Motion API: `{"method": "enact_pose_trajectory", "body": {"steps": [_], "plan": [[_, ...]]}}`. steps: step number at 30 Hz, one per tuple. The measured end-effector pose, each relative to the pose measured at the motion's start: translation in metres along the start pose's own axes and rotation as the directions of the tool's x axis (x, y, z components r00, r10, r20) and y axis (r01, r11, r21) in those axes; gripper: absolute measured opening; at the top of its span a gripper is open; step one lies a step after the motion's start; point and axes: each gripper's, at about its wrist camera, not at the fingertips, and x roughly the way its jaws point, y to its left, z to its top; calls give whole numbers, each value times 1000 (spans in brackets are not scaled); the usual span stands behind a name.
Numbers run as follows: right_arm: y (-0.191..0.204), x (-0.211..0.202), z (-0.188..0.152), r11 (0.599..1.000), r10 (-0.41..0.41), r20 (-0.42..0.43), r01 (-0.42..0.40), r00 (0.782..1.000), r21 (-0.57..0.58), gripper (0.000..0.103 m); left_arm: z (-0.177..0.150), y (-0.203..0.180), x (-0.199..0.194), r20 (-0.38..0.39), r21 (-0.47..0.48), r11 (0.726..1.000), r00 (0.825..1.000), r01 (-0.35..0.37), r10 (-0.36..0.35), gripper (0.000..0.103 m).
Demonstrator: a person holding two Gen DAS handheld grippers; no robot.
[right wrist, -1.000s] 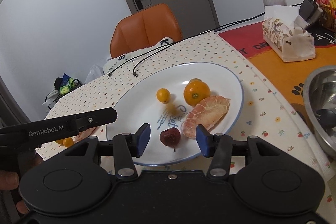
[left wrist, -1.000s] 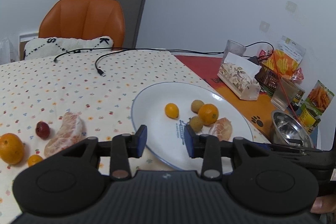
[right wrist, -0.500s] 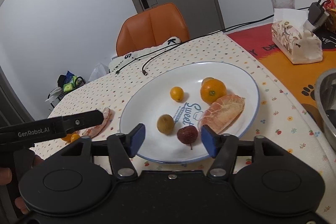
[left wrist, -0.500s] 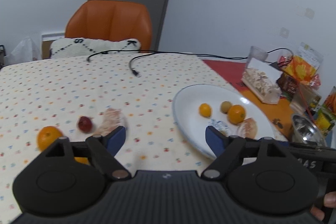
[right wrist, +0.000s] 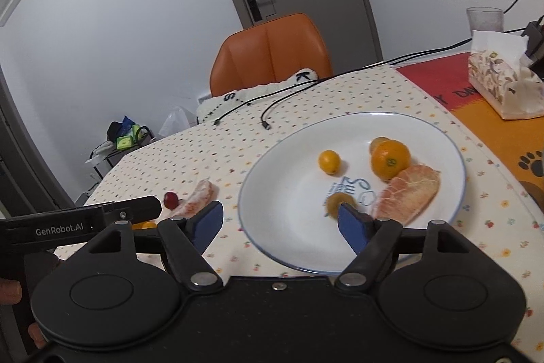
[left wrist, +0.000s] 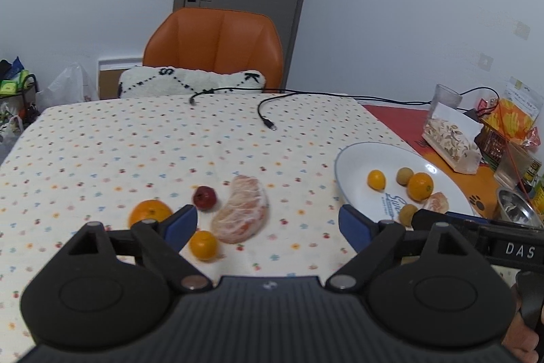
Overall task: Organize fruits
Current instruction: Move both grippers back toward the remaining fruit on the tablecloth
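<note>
Fruit lies on the cloth (left wrist: 136,142): orange (left wrist: 149,212), red berry (left wrist: 204,197), pomelo piece (left wrist: 242,210). Left gripper (left wrist: 268,225) hangs above, fingers wide apart. More fruit sits on the plate (right wrist: 272,193) at right, where the right gripper (right wrist: 280,220) gapes, holding nothing.

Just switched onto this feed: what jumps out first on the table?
The white plate on the right, with an orange, a peeled pomelo segment and small fruits. Left of it on the dotted tablecloth lie another pomelo segment, a red fruit and two oranges. Both grippers hover open.
</note>
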Motion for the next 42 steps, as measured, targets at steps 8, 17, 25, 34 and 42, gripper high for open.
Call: {"method": "enact_pose_trajectory", "body": {"steps": [8,17,25,34,42], "plan": [[20,10,0,999,35,-6,-35,999,-22,74,-3,22,-10,9,-22,999,1000,-28,29,89],[43,22,0,996,67,-26,-69,997,-57,74,-4,49,-17,24,-71,996,998,-60,62,89],[63,37,0,991,90,-56,-95,994,-92,70,-5,70,-18,33,-108,990,995,-89,93,89],[84,55,-1,986,104,-95,-116,990,-120,64,-7,91,-14,27,-149,985,995,-88,93,86],[103,73,-3,980,120,-135,-139,984,-145,58,-10,104,-9,20,-164,984,997,-71,75,82]]}}
